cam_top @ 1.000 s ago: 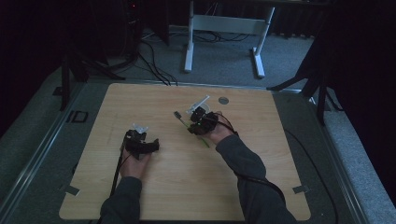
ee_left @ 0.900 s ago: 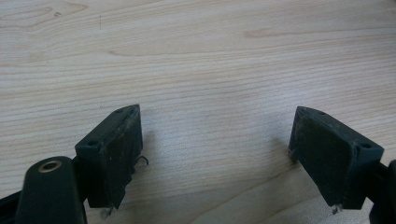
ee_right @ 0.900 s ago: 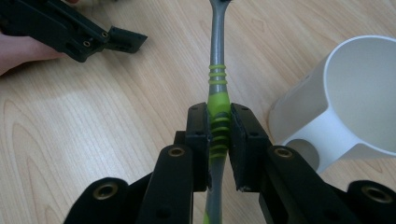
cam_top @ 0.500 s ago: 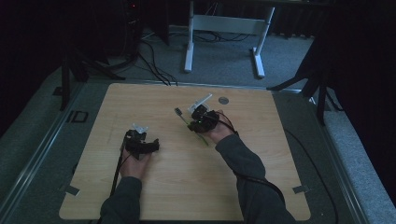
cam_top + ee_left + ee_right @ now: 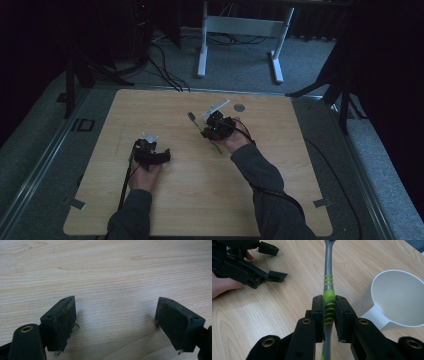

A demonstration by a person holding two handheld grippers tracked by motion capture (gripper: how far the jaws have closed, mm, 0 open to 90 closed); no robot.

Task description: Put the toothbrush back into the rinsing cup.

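My right gripper (image 5: 329,300) is shut on a toothbrush (image 5: 328,277) with a grey and green ribbed handle, which runs forward past the jaws just above the wooden table (image 5: 287,305). A white cup (image 5: 398,302) stands right beside the right jaw, its mouth open toward the camera. In the high view the right gripper (image 5: 210,127) sits near the table's middle with the toothbrush (image 5: 193,117) pointing up-left. My left gripper (image 5: 164,155) rests lower left, its jaws (image 5: 115,308) wide open over bare wood. It also appears as the left gripper (image 5: 280,263) at upper left, held by a hand.
A small round grey disc (image 5: 239,107) lies near the table's far edge. The wooden table (image 5: 150,105) stands on grey carpet, with a white desk frame (image 5: 240,30) and cables behind it. Cables trail from both grippers toward the near edge.
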